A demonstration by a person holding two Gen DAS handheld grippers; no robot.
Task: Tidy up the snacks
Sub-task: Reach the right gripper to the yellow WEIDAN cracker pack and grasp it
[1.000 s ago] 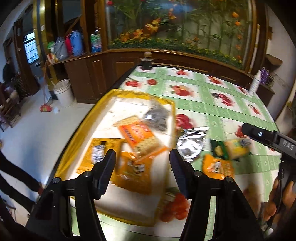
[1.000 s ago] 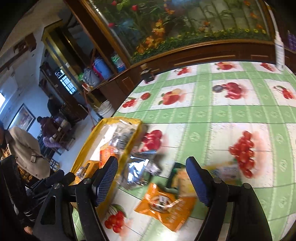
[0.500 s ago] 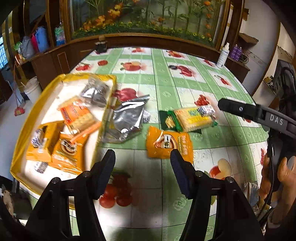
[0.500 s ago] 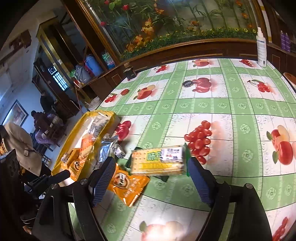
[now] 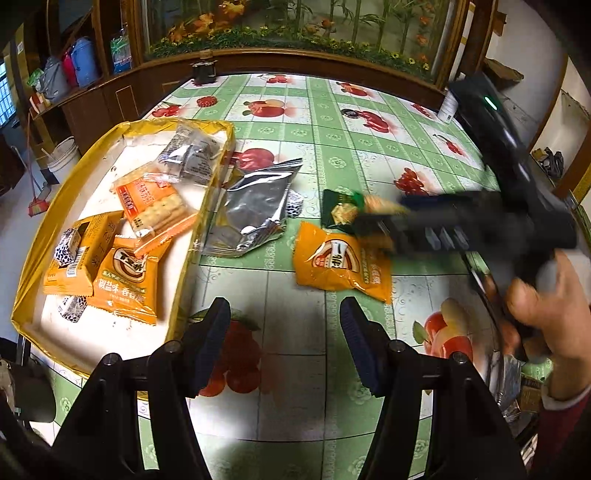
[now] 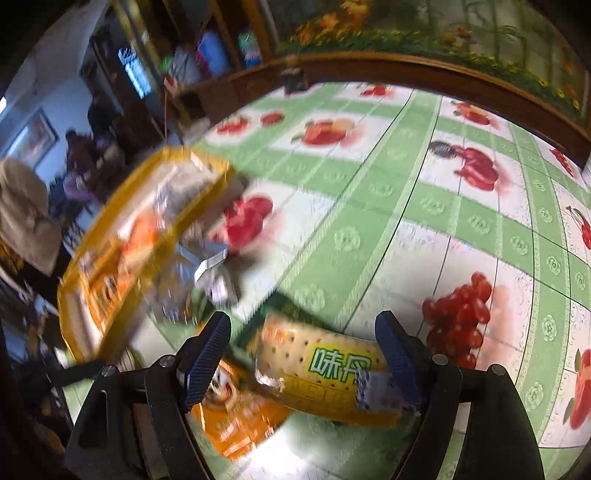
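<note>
Cracker pack (image 6: 325,373) between right gripper (image 6: 304,356) fingers, spread apart, left gripper (image 5: 284,334) fingers likewise

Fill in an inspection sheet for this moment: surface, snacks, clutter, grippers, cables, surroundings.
Surface: green-and-white fruit-print tablecloth; yellow-rimmed shallow tray at its left edge.
Job's things: several orange and silver packets in the tray; crinkled silver foil bag, orange snack packet and yellow cracker pack with green end still on the cloth.
Clutter: white bottle and small dark jar at the far edge.
Grippers: left gripper open, over bare cloth; right gripper open, fingers either side of the cracker pack.
Cables: nothing seen.
Surroundings: wooden cabinet with flower panel; white bucket on the floor.
</note>
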